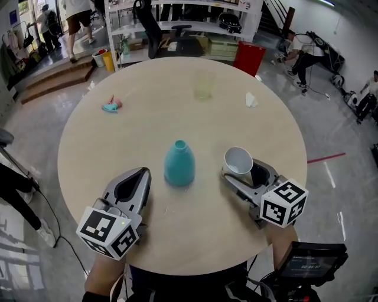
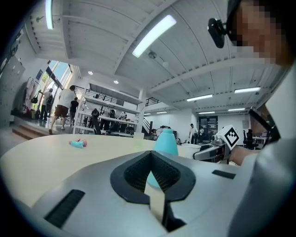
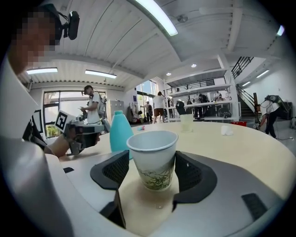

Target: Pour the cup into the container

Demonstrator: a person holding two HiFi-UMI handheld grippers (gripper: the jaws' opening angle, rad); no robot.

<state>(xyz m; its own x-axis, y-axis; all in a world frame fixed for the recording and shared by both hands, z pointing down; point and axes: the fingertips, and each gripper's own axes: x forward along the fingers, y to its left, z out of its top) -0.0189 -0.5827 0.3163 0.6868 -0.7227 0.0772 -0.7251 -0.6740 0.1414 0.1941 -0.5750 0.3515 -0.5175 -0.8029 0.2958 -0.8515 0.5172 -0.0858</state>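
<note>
White cup [image 1: 238,159] upright, just rt of upright teal container [image 1: 179,164].

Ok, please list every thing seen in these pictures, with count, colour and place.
table: 1, beige, under everything
bottle: 1, teal, table centre
paper cup: 1, white with green print, right of bottle
clear cup: 1, pale yellowish, table's far side
tissue: 1, white, table's far right
small item: 1, teal and pink, table's far left
bin: 1, red, floor beyond table
people: several, room's edges
left gripper: 1, grey, left of bottle, jaws together, empty
right gripper: 1, grey, jaws apart around paper cup
</note>
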